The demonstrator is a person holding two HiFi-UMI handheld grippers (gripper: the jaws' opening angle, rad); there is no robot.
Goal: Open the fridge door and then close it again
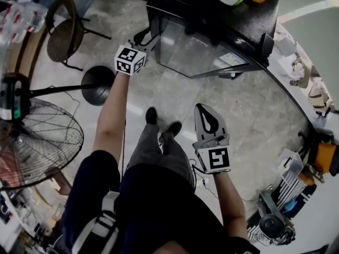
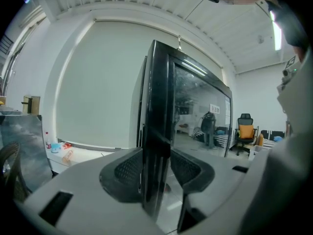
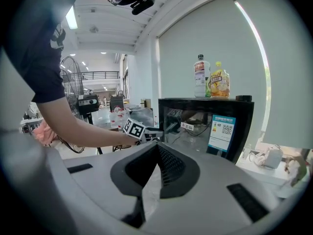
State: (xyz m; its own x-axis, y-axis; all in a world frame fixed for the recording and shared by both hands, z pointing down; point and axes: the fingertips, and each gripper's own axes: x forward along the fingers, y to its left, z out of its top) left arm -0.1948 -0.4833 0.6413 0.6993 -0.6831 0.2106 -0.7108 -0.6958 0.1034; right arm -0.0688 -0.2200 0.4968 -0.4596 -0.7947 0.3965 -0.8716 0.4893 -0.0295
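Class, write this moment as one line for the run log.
left gripper: shut on edge of fridge door | right gripper: shut, empty | stage: door gripped

Glossy black fridge door frame point(image 2: 159, 131) with reflective glass pane point(image 2: 200, 111), polished pale stone-look floor point(image 1: 254, 115), matt grey plastic right gripper point(image 3: 155, 148) with black ribbed pads point(image 3: 171, 165), thin wire-metal fan grille point(image 1: 37, 142), smooth clear plastic bottle point(image 3: 200, 77)

We see bright even daylight, a white ceiling strip light point(image 3: 73, 17), glare on the black fridge's glass door point(image 1: 183, 49), fisheye-bent edges.
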